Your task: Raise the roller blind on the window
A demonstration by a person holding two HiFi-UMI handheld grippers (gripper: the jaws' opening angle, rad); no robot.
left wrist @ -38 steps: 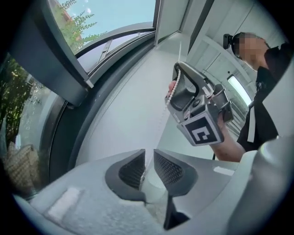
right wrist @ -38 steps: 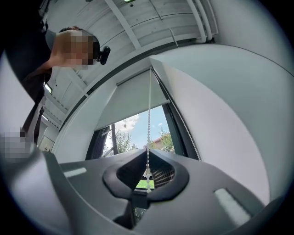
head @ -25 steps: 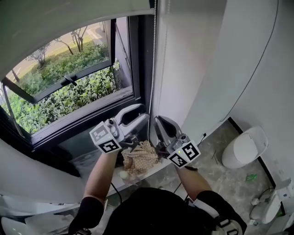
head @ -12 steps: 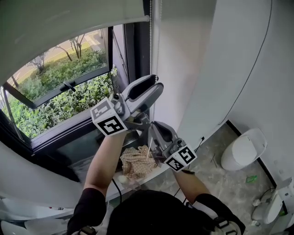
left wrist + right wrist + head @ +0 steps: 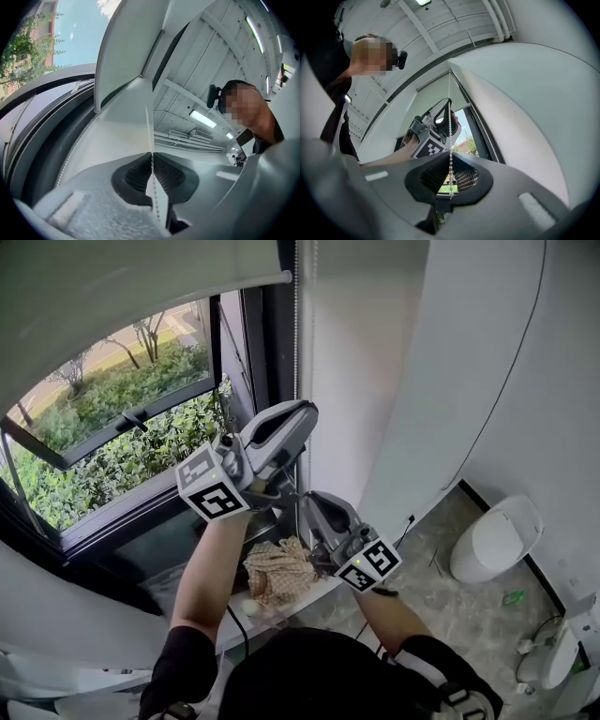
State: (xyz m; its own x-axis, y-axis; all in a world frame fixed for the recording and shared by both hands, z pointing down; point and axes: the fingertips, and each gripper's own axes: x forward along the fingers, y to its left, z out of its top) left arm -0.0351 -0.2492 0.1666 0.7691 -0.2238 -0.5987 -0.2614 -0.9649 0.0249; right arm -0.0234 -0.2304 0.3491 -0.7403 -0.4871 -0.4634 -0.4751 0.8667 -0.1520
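The pale roller blind (image 5: 131,306) covers the top of the window, its bottom bar (image 5: 234,285) above the glass. A white bead chain (image 5: 296,352) hangs down the window's right side. My left gripper (image 5: 305,420) is up on the chain and its jaws are closing; in the left gripper view its pads (image 5: 164,171) press the bead chain (image 5: 148,126) between them. Lower down, my right gripper (image 5: 307,510) is shut on the same chain, the bead chain (image 5: 450,136) running up from its pads (image 5: 461,180) to the left gripper (image 5: 440,115).
A crumpled beige cloth (image 5: 279,570) lies on the sill below the grippers. The white wall (image 5: 394,381) stands just right of the chain, with a thin black cable (image 5: 502,390) on it. A toilet (image 5: 492,538) is on the floor at the right. Green bushes (image 5: 122,446) show outside.
My left gripper has risen from beside the right one to a higher spot on the chain and has closed on it. The right gripper has stayed put, shut on the chain.
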